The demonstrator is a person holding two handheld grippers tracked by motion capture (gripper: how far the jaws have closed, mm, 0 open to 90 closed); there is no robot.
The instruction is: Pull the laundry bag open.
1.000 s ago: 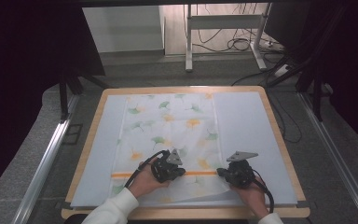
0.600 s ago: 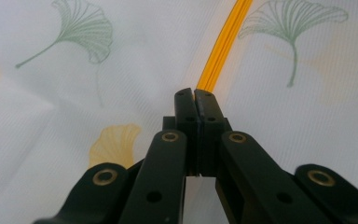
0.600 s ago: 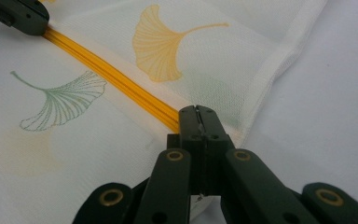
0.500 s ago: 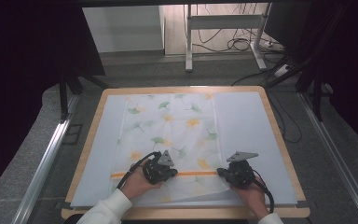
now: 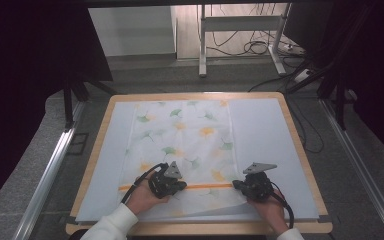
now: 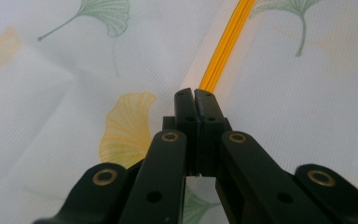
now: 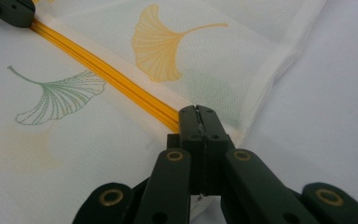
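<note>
the person wears long white sleeves [image 5: 111,224] that end at the wrists, one at the near left and one at the near right of the high view. each hand carries a black two-jaw gripper. the left gripper [image 6: 195,95] has matt black jaws made of flat linked bars, with brass-ringed pivot holes and small dark screw holes near the square tips. the right gripper [image 7: 196,113] is built the same way, with brass rings at its joints. in the high view each bears a grey three-cornered plate [image 5: 259,167] on top, and a black cable [image 5: 286,209] trails back from each body.
</note>
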